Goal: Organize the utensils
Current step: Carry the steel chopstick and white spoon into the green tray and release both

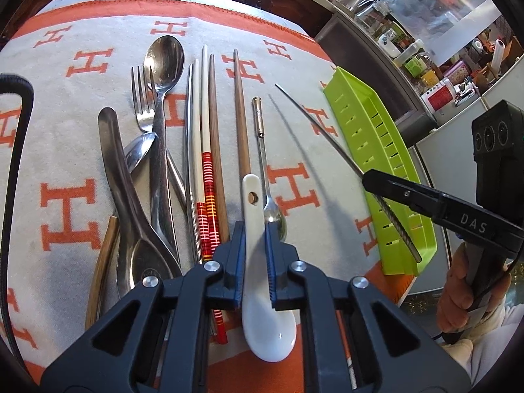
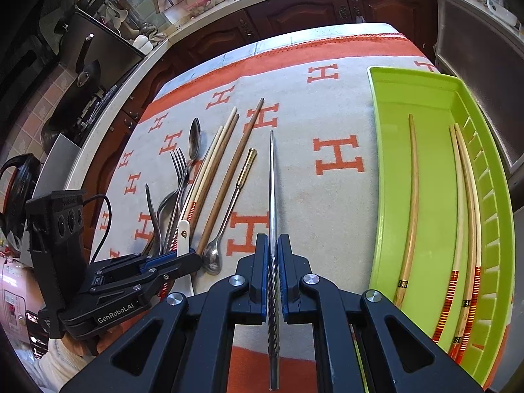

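Left gripper (image 1: 254,229) clamped on white ceramic spoon (image 1: 262,294), right gripper (image 2: 273,245) on metal chopstick (image 2: 272,196) (green tray (image 2: 386,170) nearby).

Table w/ H-cloth (image 2: 327,104): utensils (image 1: 157,137), green tray (image 2: 422,104).

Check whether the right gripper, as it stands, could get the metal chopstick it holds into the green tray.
Probably yes. The right gripper is shut on the metal chopstick, and the green tray lies just beside it, open-topped. Only three chopsticks lie inside, leaving bare floor, and nothing stands between gripper and tray.
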### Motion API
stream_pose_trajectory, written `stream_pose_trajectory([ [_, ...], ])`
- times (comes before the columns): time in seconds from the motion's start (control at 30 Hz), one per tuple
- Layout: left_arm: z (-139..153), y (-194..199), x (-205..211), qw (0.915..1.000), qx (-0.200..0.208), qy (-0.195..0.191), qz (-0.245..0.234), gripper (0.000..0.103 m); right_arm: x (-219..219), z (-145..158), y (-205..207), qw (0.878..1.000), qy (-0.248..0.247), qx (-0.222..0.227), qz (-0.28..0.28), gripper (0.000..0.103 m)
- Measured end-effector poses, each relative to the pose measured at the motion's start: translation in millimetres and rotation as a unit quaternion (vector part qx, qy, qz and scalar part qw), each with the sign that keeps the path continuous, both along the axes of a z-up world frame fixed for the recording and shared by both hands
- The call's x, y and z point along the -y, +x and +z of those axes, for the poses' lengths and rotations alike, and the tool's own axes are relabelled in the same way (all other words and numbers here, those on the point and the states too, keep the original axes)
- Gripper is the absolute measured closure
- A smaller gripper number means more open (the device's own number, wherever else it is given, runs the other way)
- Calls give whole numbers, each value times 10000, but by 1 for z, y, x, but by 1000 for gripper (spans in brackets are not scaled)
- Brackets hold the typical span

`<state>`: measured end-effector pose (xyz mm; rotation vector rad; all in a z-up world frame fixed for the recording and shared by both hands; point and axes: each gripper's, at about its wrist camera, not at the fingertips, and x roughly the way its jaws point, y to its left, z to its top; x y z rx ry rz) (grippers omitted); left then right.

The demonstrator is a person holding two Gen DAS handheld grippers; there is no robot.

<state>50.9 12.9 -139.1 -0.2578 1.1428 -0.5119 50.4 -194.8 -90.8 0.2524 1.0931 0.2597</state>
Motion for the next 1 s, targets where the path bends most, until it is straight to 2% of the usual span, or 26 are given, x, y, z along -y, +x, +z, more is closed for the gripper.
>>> stream_pose_trajectory([
  [0.17,18,-2,4,10000,-2,-35,37,97,10,11,-9,9997,132,182,-102,98],
  [0.33,47,2,22,9998,125,-54,-160,100,26,23,-21,9988,281,333,-236,98],
  [0.6,105,1,84,9925,697,-155,-997,99,75,42,-46,9943,443,632,-733,98],
  [0.7,119,2,111,9883,766,-155,-1307,99,96,43,-53,9920,363,702,-987,98],
  [0.87,119,9,156,9839,698,19,-1642,99,135,27,-61,9860,276,545,-1553,98],
  [1.0,99,21,188,9809,415,205,-1892,99,150,10,-65,9850,266,371,-1662,98],
])
